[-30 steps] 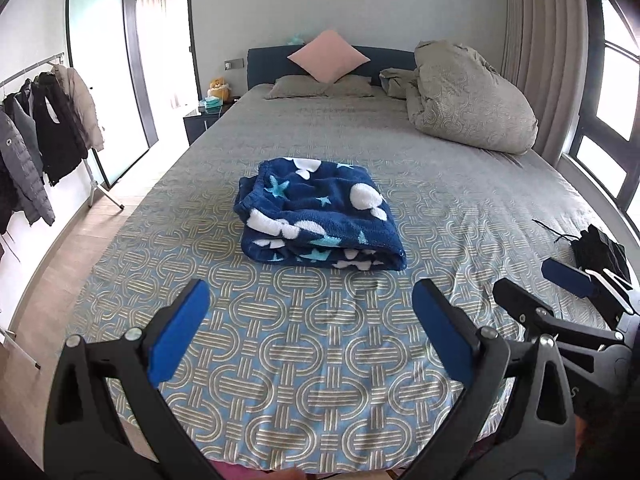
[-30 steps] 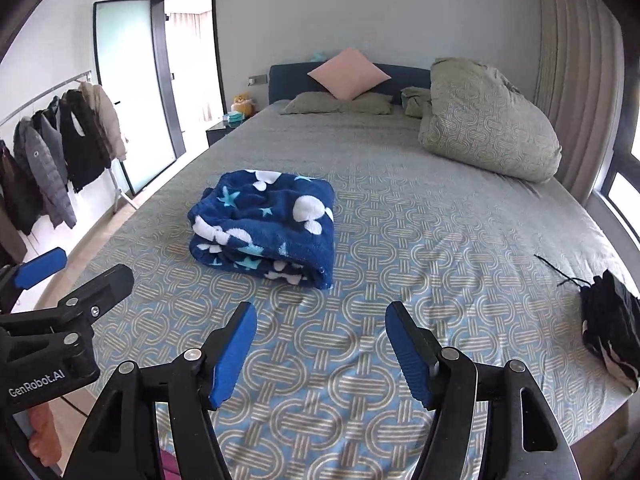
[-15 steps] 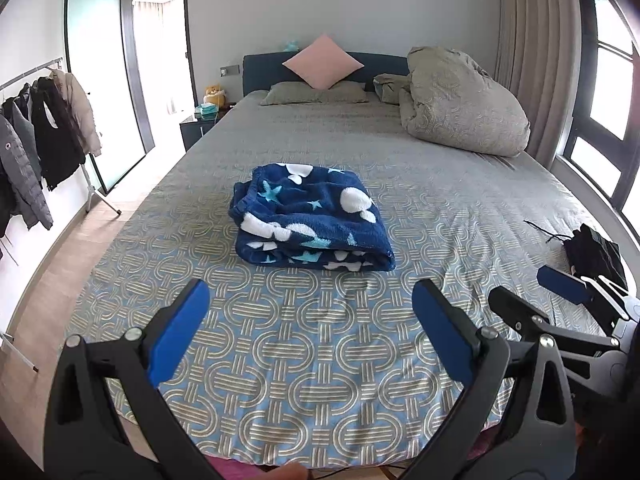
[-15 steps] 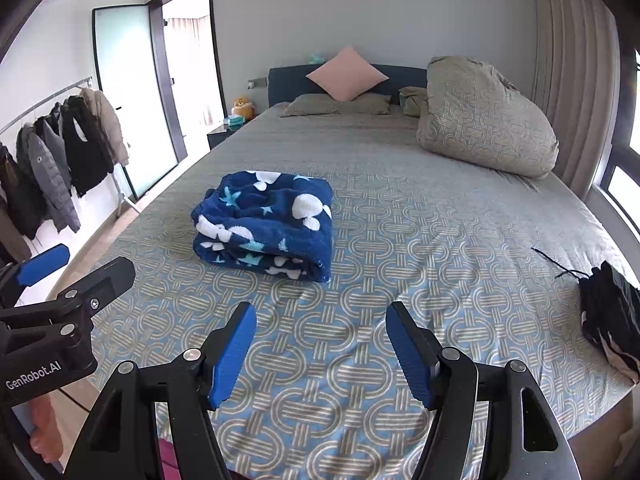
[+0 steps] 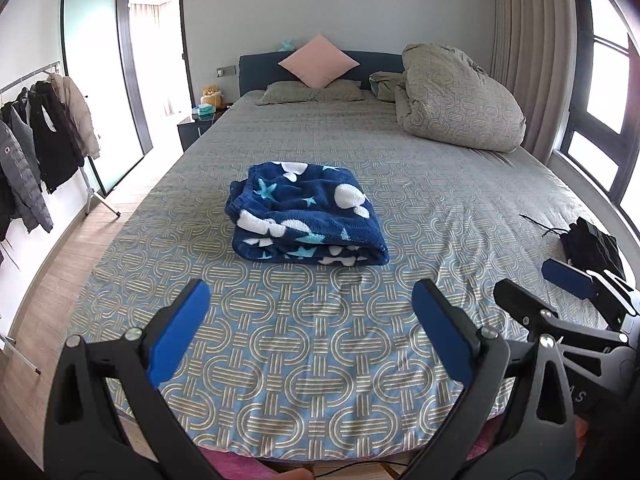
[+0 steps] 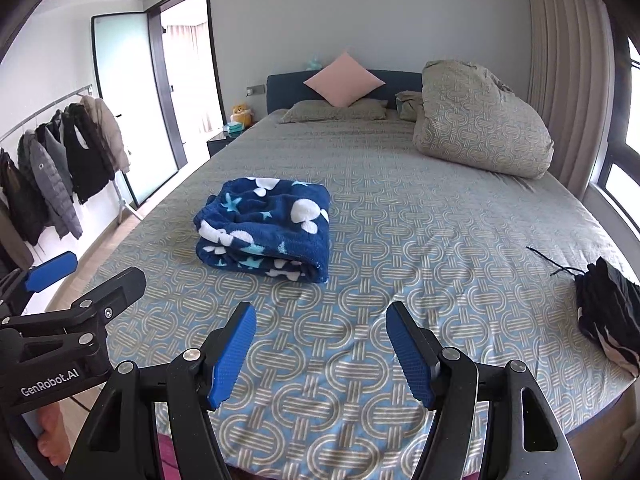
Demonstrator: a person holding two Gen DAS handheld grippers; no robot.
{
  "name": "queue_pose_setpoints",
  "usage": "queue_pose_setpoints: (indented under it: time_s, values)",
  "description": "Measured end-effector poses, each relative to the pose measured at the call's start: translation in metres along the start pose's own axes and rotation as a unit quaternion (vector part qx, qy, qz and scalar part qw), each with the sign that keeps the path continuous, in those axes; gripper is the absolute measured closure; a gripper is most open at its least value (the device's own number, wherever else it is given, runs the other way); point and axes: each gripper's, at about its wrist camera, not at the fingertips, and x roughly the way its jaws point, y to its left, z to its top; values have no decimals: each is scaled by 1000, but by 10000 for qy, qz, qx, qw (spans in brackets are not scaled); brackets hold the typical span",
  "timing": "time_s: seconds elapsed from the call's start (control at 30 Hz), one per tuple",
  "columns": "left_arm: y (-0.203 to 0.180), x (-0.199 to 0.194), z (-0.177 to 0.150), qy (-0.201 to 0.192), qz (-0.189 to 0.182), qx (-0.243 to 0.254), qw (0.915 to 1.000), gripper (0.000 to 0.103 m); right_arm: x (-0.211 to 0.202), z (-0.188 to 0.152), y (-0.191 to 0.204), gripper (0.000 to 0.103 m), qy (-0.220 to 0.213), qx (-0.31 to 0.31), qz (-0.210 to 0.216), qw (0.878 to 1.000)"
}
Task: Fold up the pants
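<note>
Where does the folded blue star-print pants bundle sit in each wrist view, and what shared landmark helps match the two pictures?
Left wrist view: the folded blue pants lie on the bed just left of centre, beyond the open left gripper.
Right wrist view: the pants sit left of centre, beyond and left of the open right gripper.
Shared landmark: the pink cushion at the headboard.

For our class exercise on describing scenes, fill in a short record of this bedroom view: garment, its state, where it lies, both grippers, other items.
garment: blue fleece pants with white and teal star prints
state: folded into a compact stack
location: middle of the patterned bed
left gripper: open, empty, short of the pants
right gripper: open, empty, short of the pants
other items: black clothing at the bed's right edge; pink cushion
</note>
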Motion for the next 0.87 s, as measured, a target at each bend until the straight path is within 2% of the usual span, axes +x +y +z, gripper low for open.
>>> queue_pose_setpoints:
  time_s: [0.3, 0.87]
  values:
    - [-1, -2, -1, -64, -131, 14, 9999, 2, -1, -2, 1, 34, 11, -11, 52, 10000]
    - [-4, 1, -2, -5, -86, 90, 9999, 2, 5, -3, -1, 34, 77, 14, 114, 9999]
